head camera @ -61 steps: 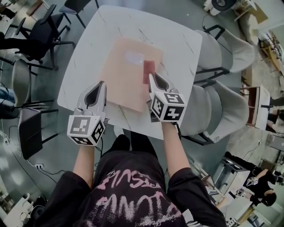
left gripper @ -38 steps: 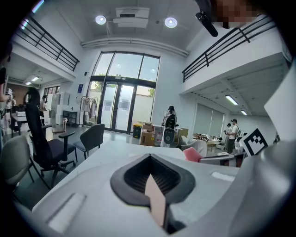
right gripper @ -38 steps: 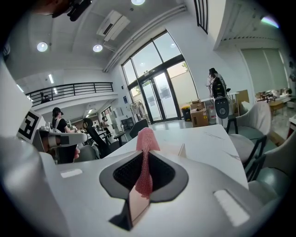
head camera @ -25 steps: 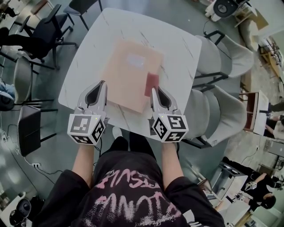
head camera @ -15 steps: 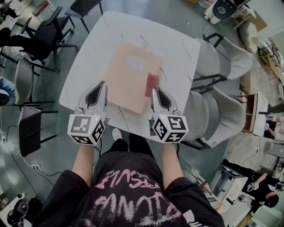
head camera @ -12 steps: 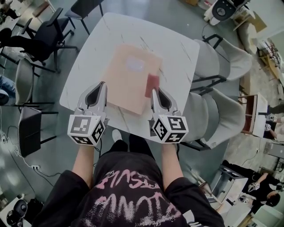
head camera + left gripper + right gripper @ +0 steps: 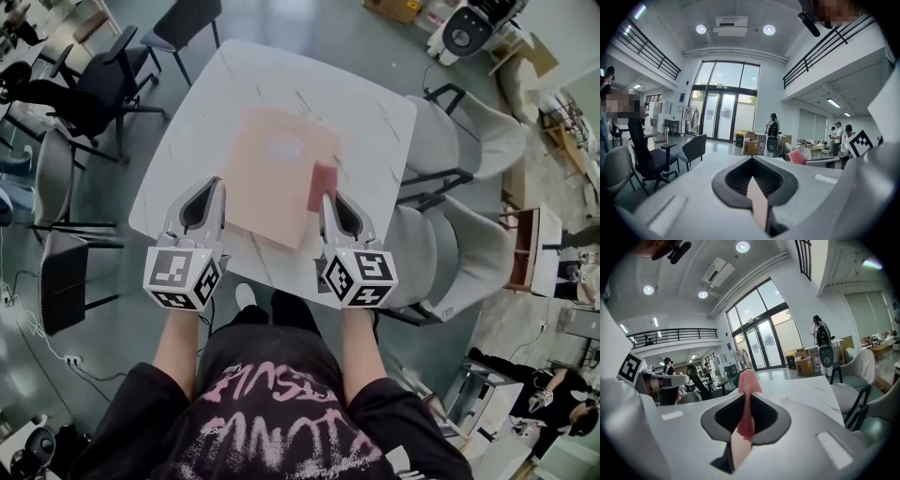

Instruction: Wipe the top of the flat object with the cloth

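We've got the right gripper [image 7: 326, 199] clamped on the cloth [image 7: 323, 180], which sticks out ahead of its jaws over the board's [image 7: 267, 173] right edge. Left gripper [image 7: 212, 184] is closed on nothing, just beside the board's near-left edge. Board lies flat on the table [image 7: 375, 103], ahead and between both grippers.

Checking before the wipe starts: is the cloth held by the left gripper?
No, the cloth is pinched between the right gripper's jaws, seen in its own view.
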`<state>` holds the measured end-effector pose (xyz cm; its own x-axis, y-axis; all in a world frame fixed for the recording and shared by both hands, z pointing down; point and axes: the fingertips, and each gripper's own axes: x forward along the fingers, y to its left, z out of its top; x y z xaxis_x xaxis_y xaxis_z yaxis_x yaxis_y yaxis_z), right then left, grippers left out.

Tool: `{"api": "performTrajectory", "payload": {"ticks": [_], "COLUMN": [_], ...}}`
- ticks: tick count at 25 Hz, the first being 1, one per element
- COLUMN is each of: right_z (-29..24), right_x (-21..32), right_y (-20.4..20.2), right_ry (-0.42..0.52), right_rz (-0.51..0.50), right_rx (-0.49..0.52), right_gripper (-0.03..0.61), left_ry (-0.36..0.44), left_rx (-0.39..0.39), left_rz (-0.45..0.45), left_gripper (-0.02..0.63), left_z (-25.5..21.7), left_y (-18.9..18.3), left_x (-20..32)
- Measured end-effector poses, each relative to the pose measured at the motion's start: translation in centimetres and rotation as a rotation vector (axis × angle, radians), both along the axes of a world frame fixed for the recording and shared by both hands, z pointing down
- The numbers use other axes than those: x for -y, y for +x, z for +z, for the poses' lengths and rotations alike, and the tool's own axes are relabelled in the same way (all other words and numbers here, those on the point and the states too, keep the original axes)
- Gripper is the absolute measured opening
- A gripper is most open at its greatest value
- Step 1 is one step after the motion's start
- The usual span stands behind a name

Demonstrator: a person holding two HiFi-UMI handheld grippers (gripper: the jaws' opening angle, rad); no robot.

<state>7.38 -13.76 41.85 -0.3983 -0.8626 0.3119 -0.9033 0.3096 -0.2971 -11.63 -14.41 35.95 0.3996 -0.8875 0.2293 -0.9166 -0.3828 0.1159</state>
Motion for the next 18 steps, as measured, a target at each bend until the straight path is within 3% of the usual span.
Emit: {"api": "performTrajectory", "payload": {"ticks": [18], "right_z": [-2.5], "right_x": [-0.3], "right_y": [0.6], "right_ry": [0.055], "right_rz": [0.017], "right_rx": [0.001], "right_gripper": [0.057], "left_ry": [0.053], "left_rx": [0.002], "left_rz": [0.002], "left_gripper": [0.0], "left_z": [-2.3], "left_y": [0.1], "left_x": [-0.3]}}
